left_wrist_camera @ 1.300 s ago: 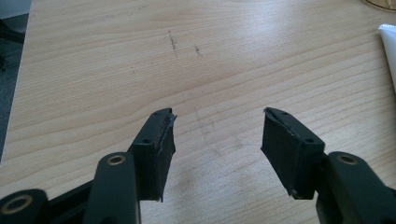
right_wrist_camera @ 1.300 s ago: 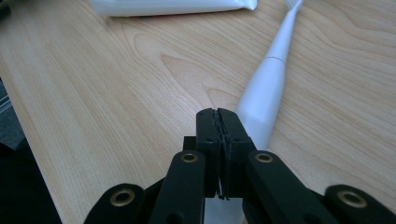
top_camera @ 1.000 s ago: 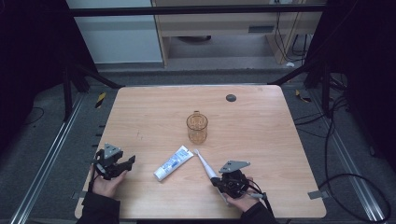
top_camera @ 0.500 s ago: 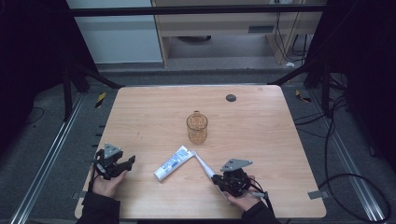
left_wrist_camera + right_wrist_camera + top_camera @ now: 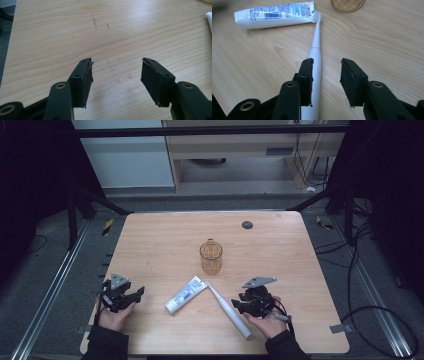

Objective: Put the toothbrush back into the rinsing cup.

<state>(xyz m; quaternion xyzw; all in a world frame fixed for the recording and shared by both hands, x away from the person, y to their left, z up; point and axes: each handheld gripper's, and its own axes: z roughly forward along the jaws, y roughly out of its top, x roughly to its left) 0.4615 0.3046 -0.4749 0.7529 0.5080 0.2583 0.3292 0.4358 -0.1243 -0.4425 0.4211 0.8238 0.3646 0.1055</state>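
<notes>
A white toothbrush lies slantwise on the wooden table, its head touching the cap end of a white toothpaste tube. Behind them stands a clear amber cup. My right gripper rests just right of the toothbrush handle. In the right gripper view it is open, with the toothbrush running along its left jaw; the tube and the cup's base lie beyond. My left gripper sits at the near left, open over bare wood.
A small dark round spot marks the table's far side. Metal frame rails run along both sides of the table, with cables on the floor at the right. The tube's end shows at the right edge of the left gripper view.
My right gripper has shifted slightly forward and to the right, uncovering the near end of the toothbrush handle. The left gripper has barely moved.
</notes>
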